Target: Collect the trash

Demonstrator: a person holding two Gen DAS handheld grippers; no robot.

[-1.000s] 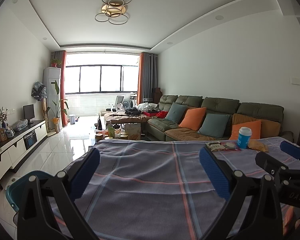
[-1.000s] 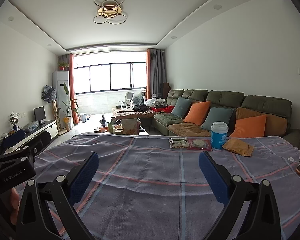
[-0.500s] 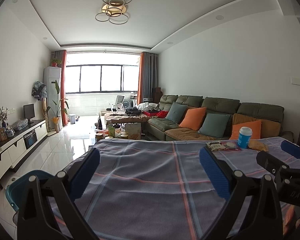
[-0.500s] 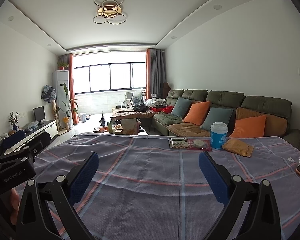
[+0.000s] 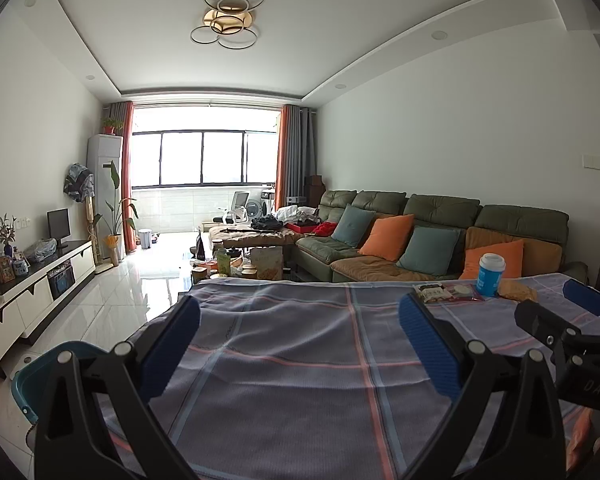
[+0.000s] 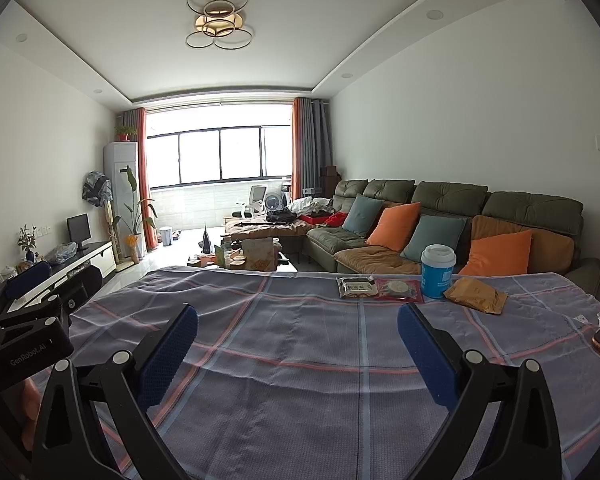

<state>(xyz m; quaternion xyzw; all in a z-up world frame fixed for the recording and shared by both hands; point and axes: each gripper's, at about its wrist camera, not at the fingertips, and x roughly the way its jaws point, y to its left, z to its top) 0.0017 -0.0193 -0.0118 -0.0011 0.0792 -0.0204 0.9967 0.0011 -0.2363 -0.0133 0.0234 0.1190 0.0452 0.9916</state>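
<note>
You see a table under a grey-purple checked cloth [image 6: 300, 344]. On its far side lie a silver snack packet [image 6: 356, 287], a red flat packet [image 6: 400, 289], a blue paper cup with a white lid [image 6: 438, 271] and a brown crinkled bag [image 6: 476, 295], side by side.

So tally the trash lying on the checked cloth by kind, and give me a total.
Flat snack packets: 2, a silver one and a red one
Blue paper cup with white lid: 1
Crumpled brown paper bag: 1
Total: 4
</note>
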